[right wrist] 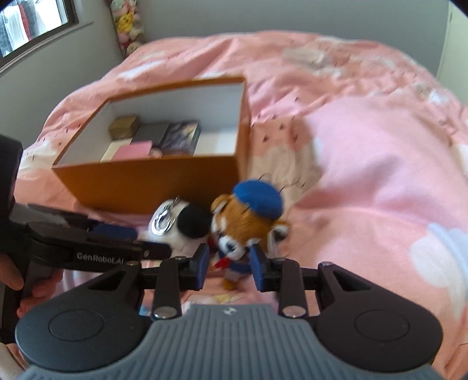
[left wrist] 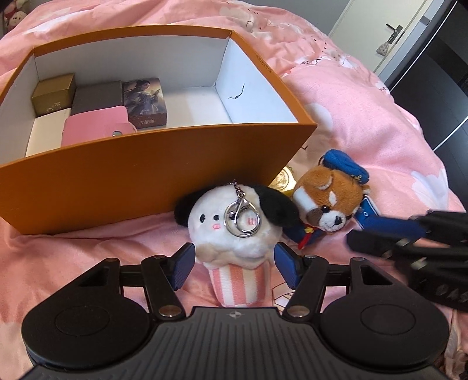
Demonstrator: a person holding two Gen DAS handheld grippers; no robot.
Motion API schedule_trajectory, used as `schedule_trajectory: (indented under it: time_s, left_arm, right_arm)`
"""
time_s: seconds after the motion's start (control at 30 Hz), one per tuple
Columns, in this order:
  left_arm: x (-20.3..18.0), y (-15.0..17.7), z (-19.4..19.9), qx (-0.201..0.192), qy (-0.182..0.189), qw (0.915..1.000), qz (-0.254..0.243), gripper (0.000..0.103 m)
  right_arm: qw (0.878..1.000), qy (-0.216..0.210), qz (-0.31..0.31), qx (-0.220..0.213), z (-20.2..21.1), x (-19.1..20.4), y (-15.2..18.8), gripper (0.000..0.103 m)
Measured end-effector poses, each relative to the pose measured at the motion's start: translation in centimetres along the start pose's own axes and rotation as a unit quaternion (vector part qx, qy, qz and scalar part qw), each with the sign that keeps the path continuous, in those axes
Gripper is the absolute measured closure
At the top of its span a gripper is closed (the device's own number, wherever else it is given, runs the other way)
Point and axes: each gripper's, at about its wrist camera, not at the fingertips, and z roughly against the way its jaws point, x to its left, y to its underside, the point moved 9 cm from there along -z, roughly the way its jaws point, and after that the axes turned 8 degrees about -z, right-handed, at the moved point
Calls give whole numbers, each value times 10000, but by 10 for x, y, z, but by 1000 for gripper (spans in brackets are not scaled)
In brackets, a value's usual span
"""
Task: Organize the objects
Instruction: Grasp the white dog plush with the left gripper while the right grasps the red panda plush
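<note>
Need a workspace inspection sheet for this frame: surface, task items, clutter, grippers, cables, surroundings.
Surface: pink floral bedspread, rumpled.
Job's things: orange box, open, holding a gold box, a grey box, a printed card box, a white box and a pink pouch; its right half is bare. White plush keychain and brown bear plush in a blue cap lie against its front wall.
Clutter: gold item behind the plushes, mostly hidden.
Grippers: left gripper straddles the white plush, pads not pressing; right gripper straddles the bear's body, contact unclear.
Cables: nothing seen.
Surroundings: door with handle, window, stacked plush toys.
</note>
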Motion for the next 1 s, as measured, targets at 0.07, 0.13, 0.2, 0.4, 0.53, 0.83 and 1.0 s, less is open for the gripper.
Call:
schedule_trajectory:
  time_s: [0.07,0.13,0.2,0.4,0.53,0.83,1.0]
  left_arm:
    - [1,0,-3,36,29,10000,43,30]
    - [2,0,-8,108,35,9998,141,30]
    - [4,0,-12,122,29,9996,240,25]
    - [11,1,-25,227,95,9984,517,22]
    - [7,0,-33,292,179,9983,478,22]
    - [-2,-1,-43,366,170,9984,398,21]
    - [-1,0,-44,373,173,9983,407,21]
  right_arm:
    - [9999,12,19,144,-7,1,3,69]
    - [9996,62,-1,258,-15,0,6,69]
    - [9992,187,-98,343,-25,-6,6,68]
    - [9985,317,-422,127,-38,-20,-4,50]
    - [9975,384,-600,21,-47,-28,-14,50]
    - [9926,383,-1153,64,-74,-47,-26,46]
    - [9867,444,-1557,155,-94,-61,-28,46]
